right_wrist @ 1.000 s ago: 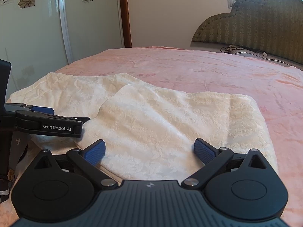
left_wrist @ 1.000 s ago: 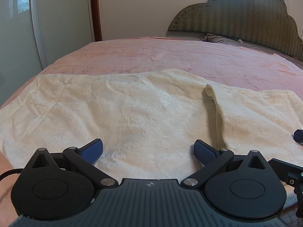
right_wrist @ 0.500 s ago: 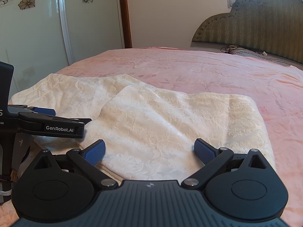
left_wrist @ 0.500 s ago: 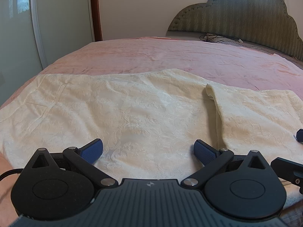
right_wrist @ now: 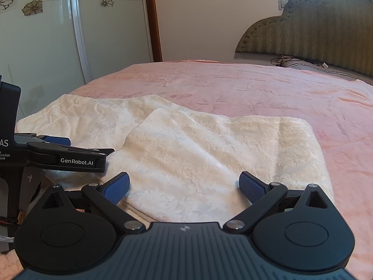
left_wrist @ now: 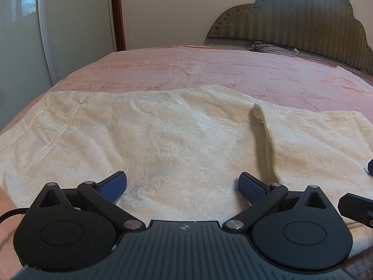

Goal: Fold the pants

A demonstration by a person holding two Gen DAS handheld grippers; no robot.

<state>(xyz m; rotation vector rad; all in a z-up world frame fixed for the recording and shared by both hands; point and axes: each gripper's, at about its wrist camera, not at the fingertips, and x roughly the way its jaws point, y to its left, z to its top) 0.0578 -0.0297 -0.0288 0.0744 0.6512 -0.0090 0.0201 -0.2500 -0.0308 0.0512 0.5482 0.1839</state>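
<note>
Cream embossed pants lie flat on the pink bed, with the right part folded over on top. In the right wrist view the folded layer lies straight ahead. My left gripper is open and empty, low over the near edge of the pants. My right gripper is open and empty over the near edge of the folded layer. The left gripper shows side-on at the left of the right wrist view.
The pink bedspread stretches far beyond the pants. A padded headboard with cables at its foot stands at the back right. A sliding wardrobe door runs along the left side of the bed.
The right gripper has shifted slightly rightward and back, so less of it shows in the left wrist view. The left gripper has not moved. Both stay open.
</note>
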